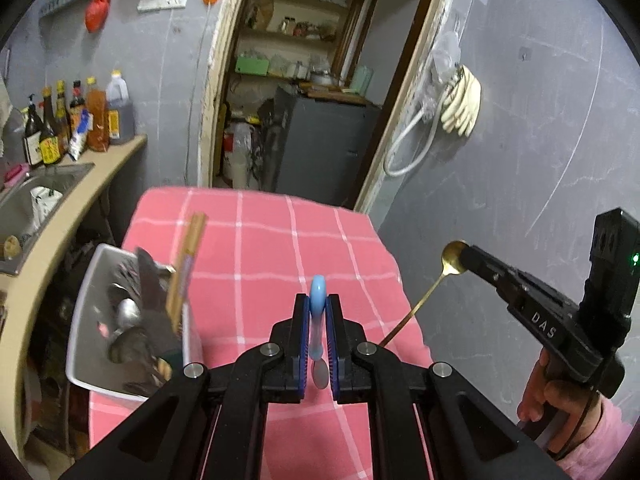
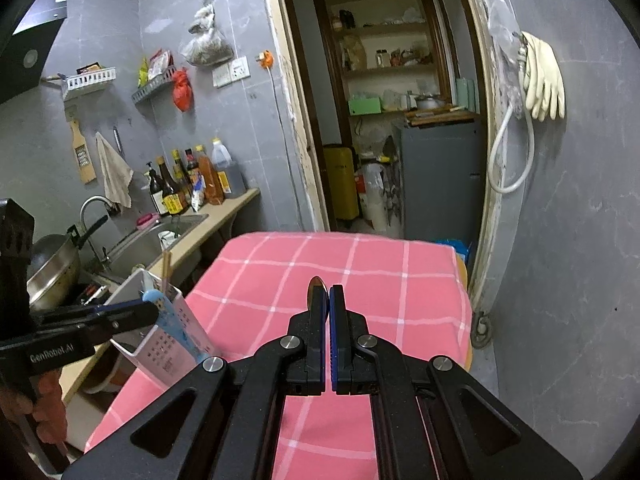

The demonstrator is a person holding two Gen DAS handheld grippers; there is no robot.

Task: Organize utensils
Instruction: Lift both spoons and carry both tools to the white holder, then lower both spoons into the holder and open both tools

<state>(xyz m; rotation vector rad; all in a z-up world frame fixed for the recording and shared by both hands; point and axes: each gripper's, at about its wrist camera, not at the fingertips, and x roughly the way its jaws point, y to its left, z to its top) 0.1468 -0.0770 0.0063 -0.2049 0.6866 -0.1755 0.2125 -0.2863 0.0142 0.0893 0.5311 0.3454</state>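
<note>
Two utensils are riding above the pink-checked table [image 1: 260, 240]: we are clamping the blue spoon [image 1: 318, 292] in the left gripper [image 1: 318, 312] and the gold spoon [image 1: 452, 258] in the right gripper [image 2: 329, 300]. Both are awaiting the white holder [image 1: 86, 292], already holding chopsticks [image 1: 186, 264].

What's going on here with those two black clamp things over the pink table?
A person is sorting cutlery with a handheld gripper in each hand. The left gripper is shut on a blue-handled utensil, the right gripper on a gold spoon by its bowl. Both are held above the pink checked tablecloth, beside a white bin of utensils.
</note>
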